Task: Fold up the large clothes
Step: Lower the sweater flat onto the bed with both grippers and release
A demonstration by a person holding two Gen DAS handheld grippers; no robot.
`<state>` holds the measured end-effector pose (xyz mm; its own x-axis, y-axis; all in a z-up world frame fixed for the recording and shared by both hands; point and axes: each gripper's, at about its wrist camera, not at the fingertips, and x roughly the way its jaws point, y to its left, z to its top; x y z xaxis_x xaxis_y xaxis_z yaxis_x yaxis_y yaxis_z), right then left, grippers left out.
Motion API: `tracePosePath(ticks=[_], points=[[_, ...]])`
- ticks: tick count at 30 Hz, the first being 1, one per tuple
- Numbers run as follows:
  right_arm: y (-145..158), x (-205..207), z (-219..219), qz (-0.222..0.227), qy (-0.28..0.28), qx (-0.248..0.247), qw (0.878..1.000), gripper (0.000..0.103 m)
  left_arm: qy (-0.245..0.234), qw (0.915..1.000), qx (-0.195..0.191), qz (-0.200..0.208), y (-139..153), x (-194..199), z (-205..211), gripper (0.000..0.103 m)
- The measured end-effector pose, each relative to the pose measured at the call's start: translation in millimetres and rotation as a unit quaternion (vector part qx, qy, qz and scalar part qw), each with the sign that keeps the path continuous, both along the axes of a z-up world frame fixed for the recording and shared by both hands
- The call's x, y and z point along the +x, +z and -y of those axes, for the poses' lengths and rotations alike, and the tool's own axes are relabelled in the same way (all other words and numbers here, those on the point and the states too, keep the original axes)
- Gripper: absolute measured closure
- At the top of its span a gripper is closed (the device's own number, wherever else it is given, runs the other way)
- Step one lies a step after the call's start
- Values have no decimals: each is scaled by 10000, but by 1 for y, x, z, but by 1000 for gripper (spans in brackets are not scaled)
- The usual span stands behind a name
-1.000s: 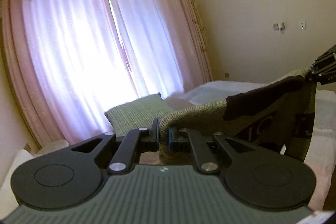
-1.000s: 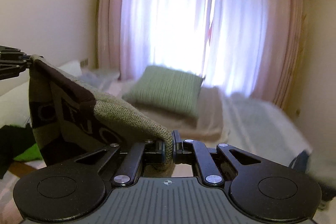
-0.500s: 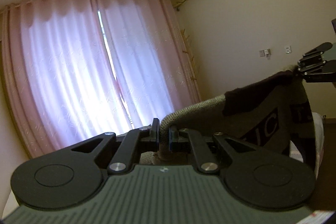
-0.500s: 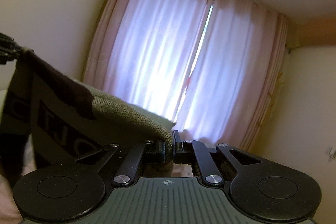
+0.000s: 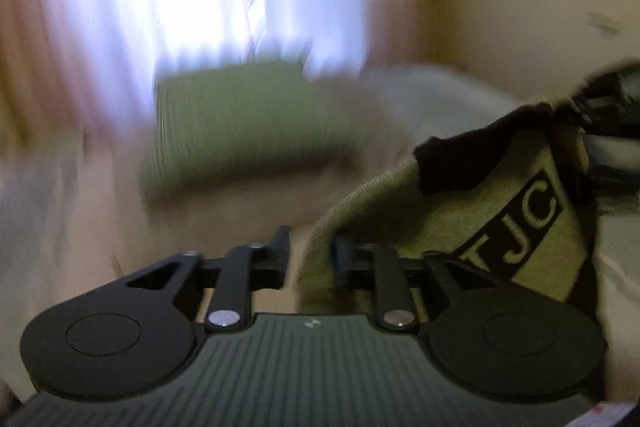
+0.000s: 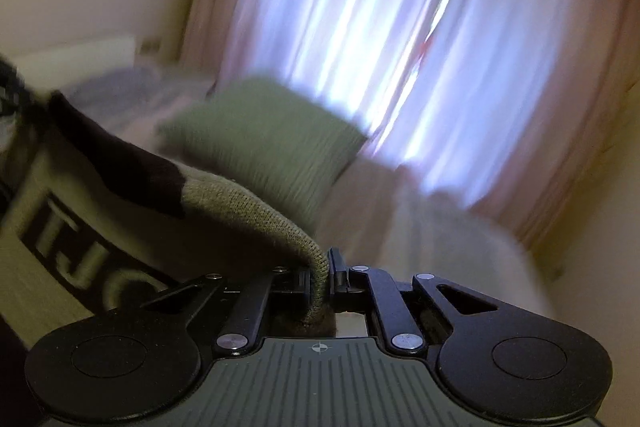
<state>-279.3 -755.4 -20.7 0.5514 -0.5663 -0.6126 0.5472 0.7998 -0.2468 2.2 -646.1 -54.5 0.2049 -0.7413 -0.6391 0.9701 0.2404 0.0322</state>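
1. Because both views are smeared by motion blur, the pink curtain [image 6: 400,39] and the bed [image 6: 420,227] show only as soft shapes, and the wall marks in the left wrist view cannot be read.
2. The sweater [image 5: 460,203] is cut off at the frame edges in both views; its lower part is out of sight, and only the letters "TJC" on a dark band can be made out.
3. Counted: one olive knit sweater with a dark patch, one green pillow [image 5: 240,127] on the bed, one curtain, two tools.
4. The sweater hangs in the air above the bed, stretched between the two tools, its long axis running from one tool across to the other.
5. The left tool [image 5: 310,253] is opening: its fingers stand apart, the knit edge lying against the right-hand finger only.
6. The right tool [image 6: 320,277] is also opening, yet the knit edge still fills the narrow gap and both pads touch it.
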Motion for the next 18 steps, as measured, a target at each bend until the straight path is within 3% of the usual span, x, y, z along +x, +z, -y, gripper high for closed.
tracePosePath(ticks=[2, 5, 8, 12, 18], points=[[-54, 19, 43, -229, -183, 297, 9991, 52, 496, 9976, 440, -182, -55, 18, 21, 81], [-109, 4, 68, 1, -364, 923, 9951, 50, 897, 9911, 771, -614, -101, 31, 9, 81], [-142, -16, 42, -243, -527, 1396, 9885, 50, 997, 9847, 1262, -672, -123, 21, -18, 81], [-164, -44, 30, -457, -805, 1923, 9770, 49, 1321, 9722, 1647, -1009, -159, 4, -101, 75], [-177, -101, -48, -765, -1234, 2410, 9596, 48, 1331, 9570, 2171, -1389, -195, -31, -200, 59]])
